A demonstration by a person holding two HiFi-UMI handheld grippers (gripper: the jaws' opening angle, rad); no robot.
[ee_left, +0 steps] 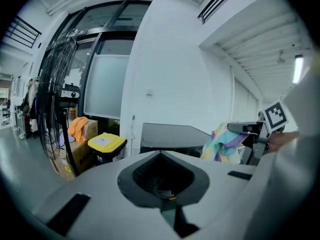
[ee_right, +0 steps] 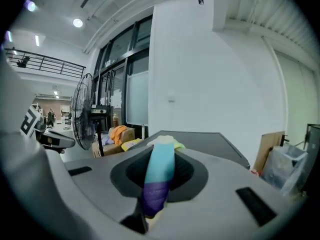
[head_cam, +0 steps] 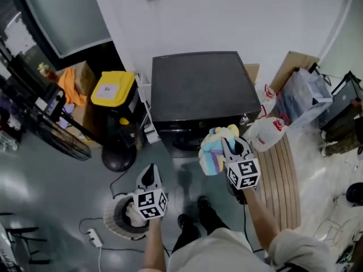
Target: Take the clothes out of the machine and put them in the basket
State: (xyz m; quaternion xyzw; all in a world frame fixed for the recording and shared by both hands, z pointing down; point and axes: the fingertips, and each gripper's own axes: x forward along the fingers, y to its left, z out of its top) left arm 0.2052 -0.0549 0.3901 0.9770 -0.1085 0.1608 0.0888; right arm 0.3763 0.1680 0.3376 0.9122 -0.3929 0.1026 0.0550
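Note:
The dark grey washing machine [head_cam: 198, 86] stands against the white wall, its top also showing in the left gripper view [ee_left: 170, 134] and the right gripper view [ee_right: 210, 141]. My right gripper [head_cam: 229, 146] [ee_right: 161, 151] is raised in front of it and shut on a striped pastel cloth [head_cam: 213, 153] [ee_right: 160, 176] [ee_left: 225, 144] that hangs from the jaws. My left gripper [head_cam: 148, 173] [ee_left: 161, 156] is held up at the left, jaws together and holding nothing. Below it on the floor sits the round woven basket [head_cam: 110, 217] with something pale inside.
A yellow-lidded bin [head_cam: 113, 88] and a cardboard box with orange cloth [head_cam: 71, 84] stand left of the machine, beside a black fan [head_cam: 51, 123]. White jugs [head_cam: 266, 132] and a slatted wooden board [head_cam: 283, 174] lie at the right. A power strip [head_cam: 93, 238] rests near the basket.

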